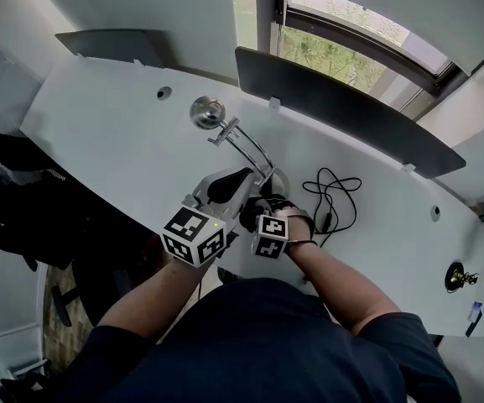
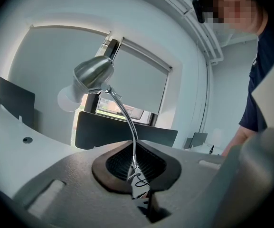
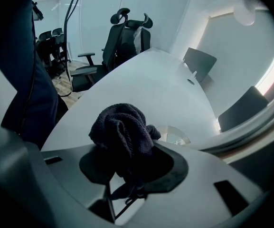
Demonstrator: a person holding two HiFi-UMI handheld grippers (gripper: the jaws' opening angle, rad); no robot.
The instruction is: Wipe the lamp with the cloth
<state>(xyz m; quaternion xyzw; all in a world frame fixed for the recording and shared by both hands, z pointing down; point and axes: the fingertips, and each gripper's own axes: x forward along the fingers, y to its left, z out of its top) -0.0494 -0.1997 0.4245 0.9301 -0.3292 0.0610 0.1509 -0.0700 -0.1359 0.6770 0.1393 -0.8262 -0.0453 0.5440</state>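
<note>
A chrome desk lamp stands on the white desk [image 1: 107, 133]: its round head [image 1: 207, 112] [image 2: 94, 74] sits on a curved gooseneck [image 1: 250, 149] [image 2: 125, 115] rising from a round base [image 1: 275, 179] [image 3: 174, 134]. My left gripper [image 1: 240, 183] [image 2: 139, 184] is shut on the lower end of the gooseneck. Just right of it, near the base, my right gripper [image 1: 257, 212] [image 3: 122, 175] is shut on a bunched dark knitted cloth [image 3: 122, 132]. In the head view the cloth is mostly hidden behind the grippers.
A coiled black cable [image 1: 334, 196] lies right of the lamp base. Dark divider panels [image 1: 342, 107] stand along the desk's far edge below a window. A cable hole [image 1: 164, 92] is at the back left. Office chairs [image 3: 127, 27] stand beyond the desk.
</note>
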